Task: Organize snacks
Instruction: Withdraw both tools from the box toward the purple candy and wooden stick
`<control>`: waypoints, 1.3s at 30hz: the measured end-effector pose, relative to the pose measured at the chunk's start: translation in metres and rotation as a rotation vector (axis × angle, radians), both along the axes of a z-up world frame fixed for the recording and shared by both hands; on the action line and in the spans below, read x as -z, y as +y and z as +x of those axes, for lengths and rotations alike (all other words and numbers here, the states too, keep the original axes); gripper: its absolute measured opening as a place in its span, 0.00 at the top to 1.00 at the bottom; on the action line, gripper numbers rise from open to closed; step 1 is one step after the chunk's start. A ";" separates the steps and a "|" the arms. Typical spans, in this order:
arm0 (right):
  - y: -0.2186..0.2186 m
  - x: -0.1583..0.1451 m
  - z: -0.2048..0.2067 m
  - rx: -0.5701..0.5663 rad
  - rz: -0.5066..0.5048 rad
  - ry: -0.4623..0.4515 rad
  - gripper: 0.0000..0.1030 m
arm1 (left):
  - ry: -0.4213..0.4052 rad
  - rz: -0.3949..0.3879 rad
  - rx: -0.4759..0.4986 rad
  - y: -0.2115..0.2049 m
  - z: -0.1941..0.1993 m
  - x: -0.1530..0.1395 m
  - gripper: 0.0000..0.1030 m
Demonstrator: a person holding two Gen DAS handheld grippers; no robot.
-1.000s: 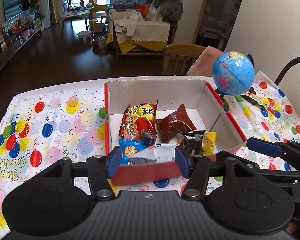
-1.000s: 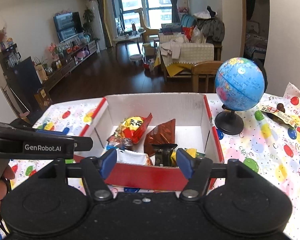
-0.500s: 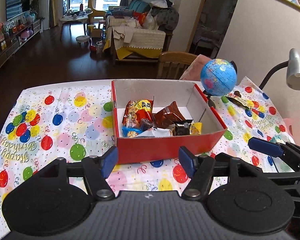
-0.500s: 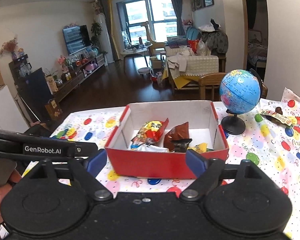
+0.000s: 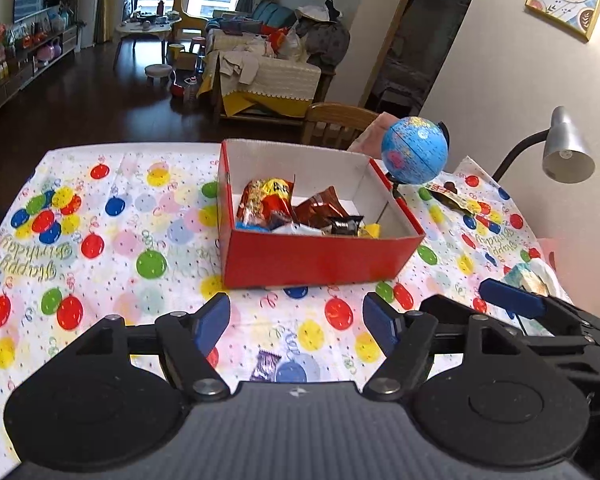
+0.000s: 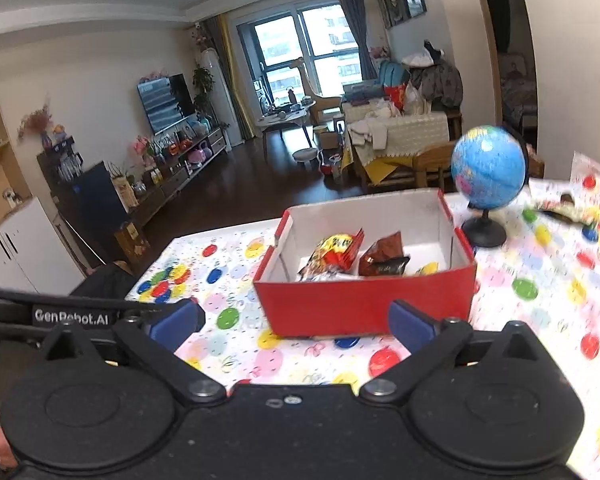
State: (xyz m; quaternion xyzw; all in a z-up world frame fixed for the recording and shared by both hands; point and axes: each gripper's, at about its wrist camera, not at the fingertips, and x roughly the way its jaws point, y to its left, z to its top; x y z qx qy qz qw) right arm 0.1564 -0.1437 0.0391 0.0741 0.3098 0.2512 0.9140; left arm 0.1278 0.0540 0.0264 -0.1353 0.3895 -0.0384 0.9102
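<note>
Both grippers, left (image 5: 296, 326) and right (image 6: 294, 324), have just been opening, nothing between them. Snacks (image 5: 300, 212) sit in my box (image 5: 316, 258). One purple snack (image 5: 265, 365) lies below; I should grab it gently.

The box (image 5: 320, 258) stands on the table (image 5: 100, 240), with snack packets (image 5: 296, 212) inside it. A globe (image 5: 415, 155) stands just right of the box, a lamp (image 5: 566, 148) farther right.

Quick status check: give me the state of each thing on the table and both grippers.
Red box: open, upright, holding several snack packs.
Purple snack: loose on the tablecloth, outside the box.
Wrapper: lying by the globe, outside the box.
Globe: upright on its stand.
Left gripper: open, empty, jaws just widening.
Right gripper: open, empty, jaws just widening.
</note>
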 end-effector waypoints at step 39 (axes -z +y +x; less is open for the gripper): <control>0.019 0.130 0.066 -0.022 -0.203 0.086 0.08 | 0.216 0.240 -0.097 -0.048 0.044 0.158 0.28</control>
